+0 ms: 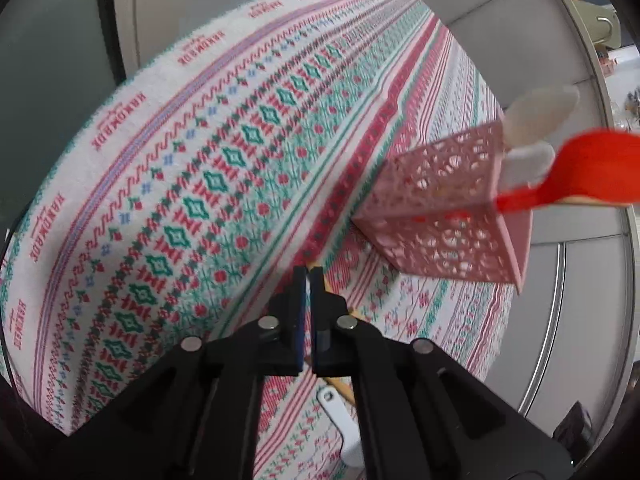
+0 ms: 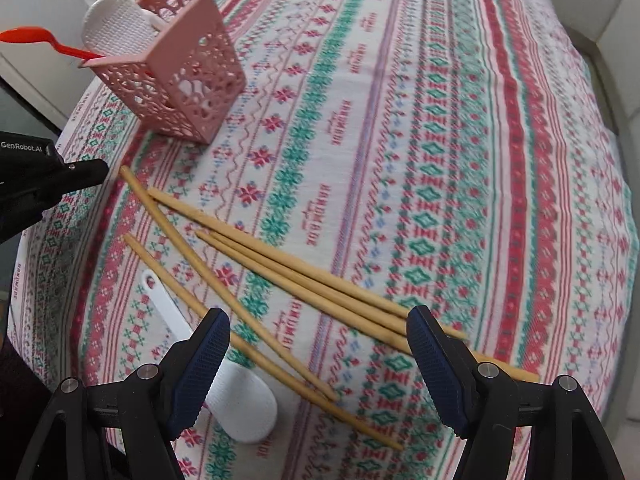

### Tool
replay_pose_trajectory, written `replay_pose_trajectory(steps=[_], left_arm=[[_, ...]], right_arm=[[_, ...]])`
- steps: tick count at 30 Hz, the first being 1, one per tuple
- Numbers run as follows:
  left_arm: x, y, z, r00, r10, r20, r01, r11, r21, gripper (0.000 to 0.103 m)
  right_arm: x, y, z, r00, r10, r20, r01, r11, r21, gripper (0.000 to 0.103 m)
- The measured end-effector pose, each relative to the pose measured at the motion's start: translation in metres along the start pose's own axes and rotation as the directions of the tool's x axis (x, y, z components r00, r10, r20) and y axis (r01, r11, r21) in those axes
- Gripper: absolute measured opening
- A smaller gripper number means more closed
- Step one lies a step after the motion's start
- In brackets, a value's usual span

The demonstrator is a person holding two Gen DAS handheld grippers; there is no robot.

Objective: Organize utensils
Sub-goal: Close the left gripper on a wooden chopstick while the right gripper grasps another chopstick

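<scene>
left wrist view shows the left gripper [image 1: 307,276] fully closed, a thin wooden chopstick [image 1: 338,386] seemingly pinched between its pads; the contact is hard to make out. right wrist view shows the right gripper [image 2: 318,344] wide open, holding nothing, low over loose chopsticks [image 2: 280,268] on the patterned tablecloth [image 2: 440,160]. far left, the pink basket [image 2: 188,80] holds two white spoons [image 2: 116,28], a red spoon [image 2: 44,42] and a chopstick cut off at the frame's top. near left, another white spoon [image 2: 240,404] lies partly hidden behind the finger
</scene>
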State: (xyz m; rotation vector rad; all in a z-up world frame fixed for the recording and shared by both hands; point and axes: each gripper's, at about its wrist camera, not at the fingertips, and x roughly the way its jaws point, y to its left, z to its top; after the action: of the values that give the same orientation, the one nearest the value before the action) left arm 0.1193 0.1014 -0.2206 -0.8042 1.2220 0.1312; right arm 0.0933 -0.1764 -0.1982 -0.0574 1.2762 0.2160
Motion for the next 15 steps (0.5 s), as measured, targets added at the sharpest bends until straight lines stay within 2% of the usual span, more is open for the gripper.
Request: replay_pose_trajectory(steps=[1, 2, 3, 10, 15], left_arm=[[0.0, -0.001, -0.001, 1.0, 0.009, -0.008, -0.009, 1.0, 0.007, 0.01], [0.001, -0.006, -0.003, 1.0, 0.017, -0.008, -0.017, 1.0, 0.011, 0.024], [0.001, -0.007, -0.004, 1.0, 0.03, -0.004, -0.03, 0.999, 0.015, 0.028], [0.012, -0.03, -0.021, 0.99, 0.123, 0.063, -0.127, 0.991, 0.048, 0.029], [0.015, -0.041, -0.034, 0.965, 0.212, 0.151, -0.222, 0.974, 0.046, 0.029]], right_arm=[[0.001, 0.0, 0.001, 1.0, -0.002, 0.0, 0.002, 1.0, 0.005, 0.076], [0.001, -0.002, 0.002, 1.0, -0.003, 0.0, 0.003, 1.0, 0.012, 0.076], [0.002, -0.004, 0.003, 1.0, -0.004, 0.0, 0.004, 1.0, 0.018, 0.076], [0.004, -0.023, 0.001, 1.0, -0.009, -0.011, 0.009, 0.998, 0.065, 0.077], [0.004, -0.032, -0.001, 1.0, -0.002, -0.011, 0.003, 0.997, 0.083, 0.077]])
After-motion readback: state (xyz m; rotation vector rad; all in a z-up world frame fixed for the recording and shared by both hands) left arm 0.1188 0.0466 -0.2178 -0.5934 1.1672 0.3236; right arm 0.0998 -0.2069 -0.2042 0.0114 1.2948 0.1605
